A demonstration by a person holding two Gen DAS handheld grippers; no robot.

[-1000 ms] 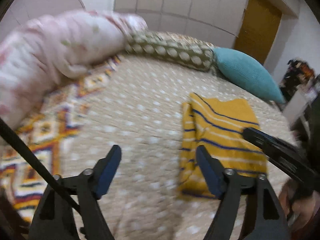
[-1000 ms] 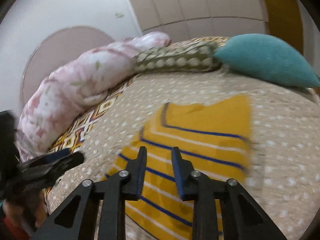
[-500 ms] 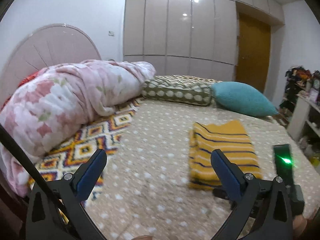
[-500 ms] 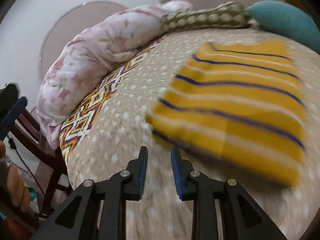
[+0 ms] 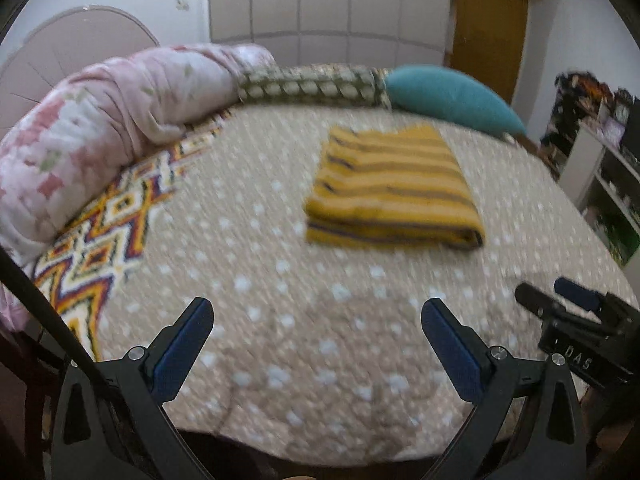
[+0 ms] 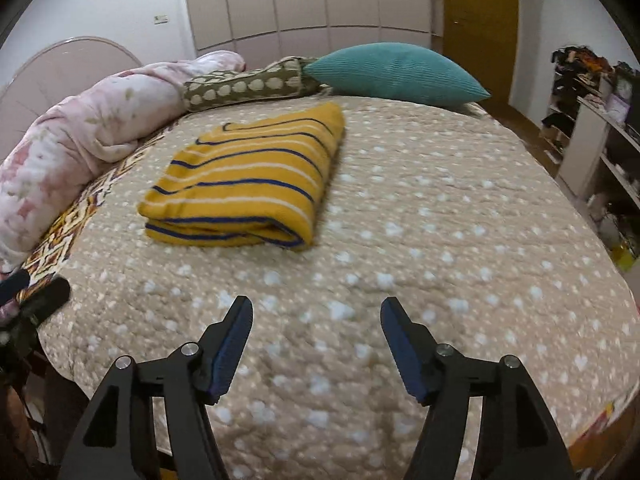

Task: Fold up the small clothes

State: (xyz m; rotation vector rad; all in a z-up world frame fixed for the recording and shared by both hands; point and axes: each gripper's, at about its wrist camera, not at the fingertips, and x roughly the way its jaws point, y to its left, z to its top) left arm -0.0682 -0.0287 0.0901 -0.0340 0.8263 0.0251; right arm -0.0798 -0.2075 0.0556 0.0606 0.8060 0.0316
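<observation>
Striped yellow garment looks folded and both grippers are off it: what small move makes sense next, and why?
Probably draw both grippers back from the bed. The yellow striped garment already lies in a compact folded stack on the dotted bedspread, and the left gripper and right gripper are both open, holding nothing.

My folded knit garment (image 6: 244, 184) is mustard with blue and white stripes; the quilted bedspread (image 6: 420, 216) beige with white dots; my gripper pads (image 6: 234, 346) blue.
</observation>
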